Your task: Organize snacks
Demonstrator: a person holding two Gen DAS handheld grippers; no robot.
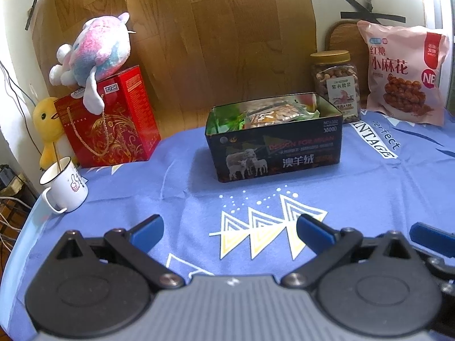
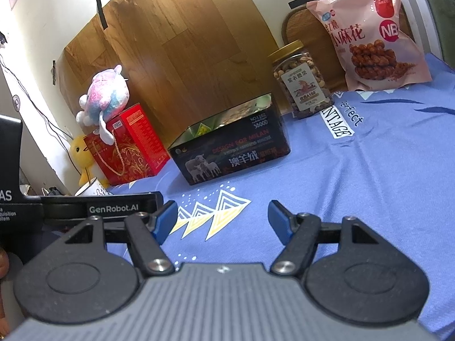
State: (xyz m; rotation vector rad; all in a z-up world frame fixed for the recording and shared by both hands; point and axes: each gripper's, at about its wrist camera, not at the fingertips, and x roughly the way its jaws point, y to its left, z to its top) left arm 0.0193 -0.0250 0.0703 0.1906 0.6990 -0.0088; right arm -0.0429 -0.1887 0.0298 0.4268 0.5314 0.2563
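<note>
Both hand-held grippers, left and right, agape, empty. Pink snack bag right of tin: light, crinkly, probably slippery; pinch top seam.

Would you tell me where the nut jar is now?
The nut jar stands at the back right, between the black tin and the pink snack bag, in both views.

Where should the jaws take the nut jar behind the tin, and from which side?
Probably across the clear body of the nut jar just under its gold lid, coming from the front right: it stands upright, with the open tin crowding its left and the pink bag further right.
</note>
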